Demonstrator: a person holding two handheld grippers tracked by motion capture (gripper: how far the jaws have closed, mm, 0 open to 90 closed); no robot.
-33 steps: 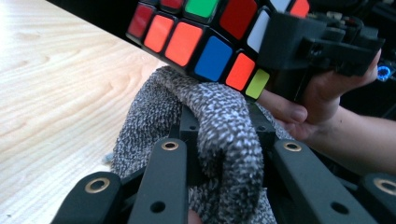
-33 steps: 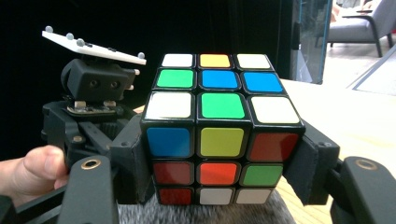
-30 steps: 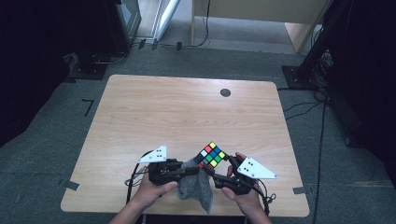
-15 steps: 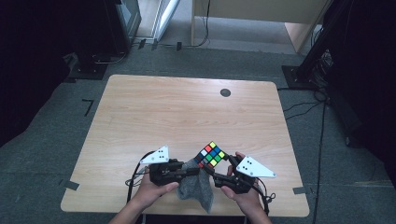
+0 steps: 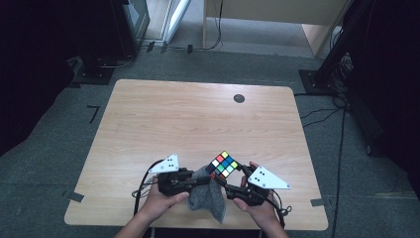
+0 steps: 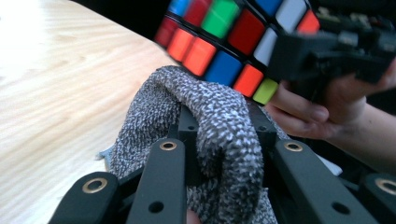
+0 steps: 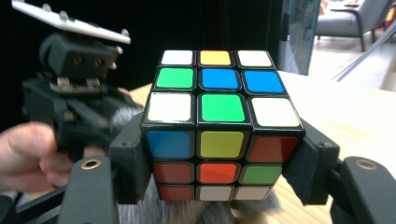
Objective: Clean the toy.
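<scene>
High view is showing the work going on at the near edge of the worktop (image 5: 163,119), about midway along it; going from the left, the left tongs (image 5: 200,180) are gripping a grey knitted cloth (image 5: 208,198), and in the left gripper view the jaws are standing close together with a thick fold of that cloth (image 6: 219,135) bunched between them; the fold is lying just under the puzzle cube (image 6: 233,32), though whether it is touching the cube I cannot tell; further right, the right tongs (image 5: 229,184) are clamping the cube (image 5: 224,164) and holding it raised and tilted above the worktop; in the right gripper view the padded jaws are pressing on the two opposite sides of the cube (image 7: 219,121), around its lower layers. Judging from this, the job looks like wiping the cube with the cloth; both things are already picked up and brought together, so the wiping itself seems to be under way or about to begin, and putting both down is remaining. Little is standing in the way; a small dark round disc (image 5: 239,98) is sitting well apart near the far edge, and cables are trailing off the near edge behind the hands.
</scene>
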